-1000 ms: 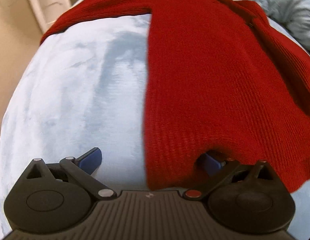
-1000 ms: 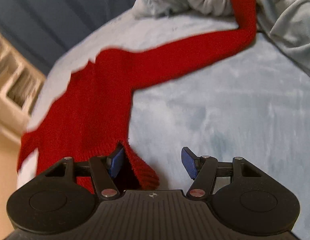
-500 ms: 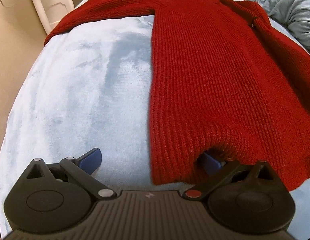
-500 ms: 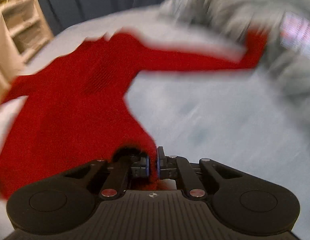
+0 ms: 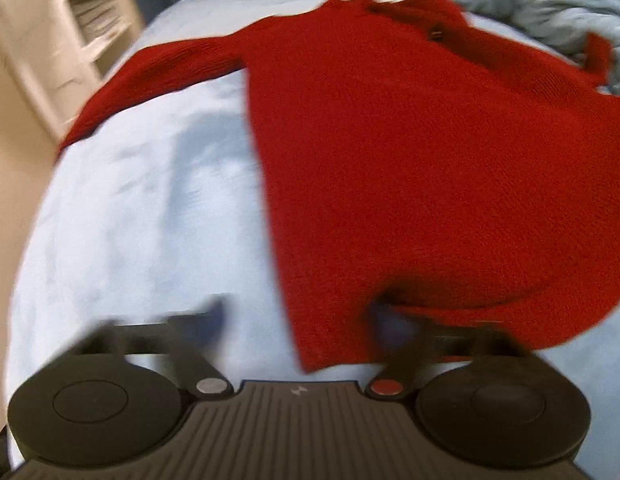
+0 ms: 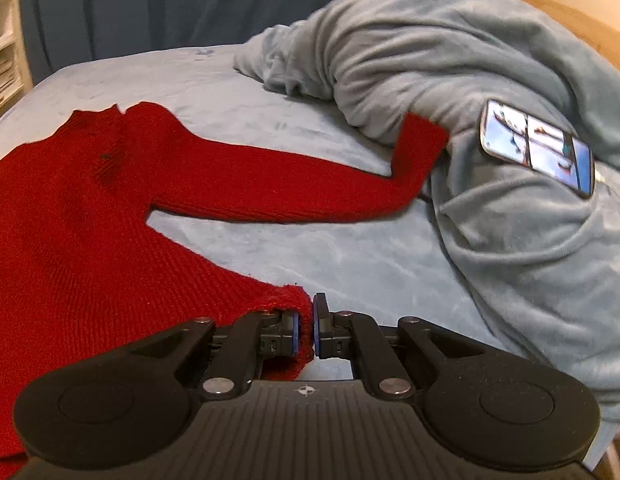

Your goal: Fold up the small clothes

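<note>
A red knit sweater (image 5: 410,168) lies flat on the pale blue bed cover (image 5: 142,208), sleeves spread to both sides. My left gripper (image 5: 302,320) is at the hem's left corner. Its jaws are closing, blurred by motion, with a wide gap still between them. The left finger (image 5: 218,314) rests on the cover and the right finger (image 5: 386,320) sits under the hem. In the right wrist view my right gripper (image 6: 306,328) is shut on the sweater's (image 6: 90,240) other hem corner, which is bunched between the pads and raised slightly.
A crumpled grey-blue blanket (image 6: 450,60) is heaped at the right, and the sweater's right cuff (image 6: 420,148) runs up against it. A phone (image 6: 538,146) with a lit screen lies on that heap. A white shelf unit (image 5: 62,24) stands left of the bed.
The right gripper closed on the hem corner and lifted it a little. The left jaws have begun to come together around the other corner, and that gripper has rolled.
</note>
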Demonstrator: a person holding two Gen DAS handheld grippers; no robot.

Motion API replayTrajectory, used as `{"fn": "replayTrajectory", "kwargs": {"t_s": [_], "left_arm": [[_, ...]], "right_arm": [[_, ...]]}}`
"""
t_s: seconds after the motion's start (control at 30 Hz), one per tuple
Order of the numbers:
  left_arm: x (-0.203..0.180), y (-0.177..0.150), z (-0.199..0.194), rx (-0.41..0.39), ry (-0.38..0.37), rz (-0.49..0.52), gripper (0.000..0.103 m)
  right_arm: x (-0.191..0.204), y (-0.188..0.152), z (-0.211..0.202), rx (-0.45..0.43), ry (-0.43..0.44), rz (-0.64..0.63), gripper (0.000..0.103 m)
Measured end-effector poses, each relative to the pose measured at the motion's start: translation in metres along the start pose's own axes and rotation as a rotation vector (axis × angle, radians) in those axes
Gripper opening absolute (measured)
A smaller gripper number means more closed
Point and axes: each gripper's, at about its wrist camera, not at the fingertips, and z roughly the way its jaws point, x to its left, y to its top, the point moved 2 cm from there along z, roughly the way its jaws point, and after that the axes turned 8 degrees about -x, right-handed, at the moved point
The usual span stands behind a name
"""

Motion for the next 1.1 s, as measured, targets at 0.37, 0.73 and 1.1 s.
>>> {"fn": "replayTrajectory", "kwargs": {"t_s": [0.37,0.73,1.1], "left_arm": [[0.020,0.038,-0.085,-0.128,0.136,0.089,0.006],[0.054,-0.050,-0.101,0.048,0.228,0.104,0.005],[0.077,-0.062,-0.128,0.027,0.151,-0.021,0.070]], "right_arm": [[0.013,-0.012,-0.072,0.016,0.116,-0.077,0.006],[0.036,-0.124,-0.141,0.165,0.142,-0.312,0.005],[0.026,-0.098,-0.115,0.415,0.342,-0.247,0.049]]}}
